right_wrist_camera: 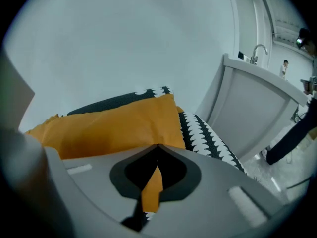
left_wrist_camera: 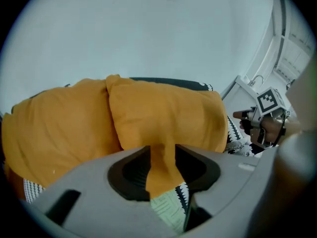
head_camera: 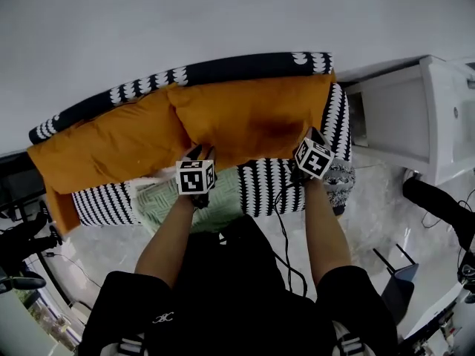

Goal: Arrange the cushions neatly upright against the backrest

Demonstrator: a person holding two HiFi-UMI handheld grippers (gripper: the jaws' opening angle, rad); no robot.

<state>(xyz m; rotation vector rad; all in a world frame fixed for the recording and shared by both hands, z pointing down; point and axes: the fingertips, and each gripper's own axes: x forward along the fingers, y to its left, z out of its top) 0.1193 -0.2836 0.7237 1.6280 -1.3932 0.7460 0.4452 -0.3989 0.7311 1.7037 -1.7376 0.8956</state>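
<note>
Two orange cushions lean against the backrest [head_camera: 223, 69] of a black-and-white patterned sofa: the left cushion [head_camera: 104, 150] [left_wrist_camera: 59, 128] and the right cushion [head_camera: 245, 117] [left_wrist_camera: 168, 113] [right_wrist_camera: 114, 125]. My left gripper [head_camera: 200, 154] [left_wrist_camera: 162, 150] is at the right cushion's lower left edge. Its jaws stand apart with a flap of orange fabric hanging between them. My right gripper [head_camera: 309, 135] [right_wrist_camera: 157, 148] is at that cushion's lower right corner, shut on a pinch of the orange fabric. A pale green patterned cushion [head_camera: 167, 199] [left_wrist_camera: 168, 209] lies flat on the seat below my left gripper.
A white cabinet with a sink [head_camera: 415, 117] [right_wrist_camera: 257, 98] stands right of the sofa. A grey knitted thing [head_camera: 340, 180] sits at the seat's right front corner. A black cable [head_camera: 286, 232] hangs down from my right gripper. Dark equipment [head_camera: 22, 243] stands on the floor at the left.
</note>
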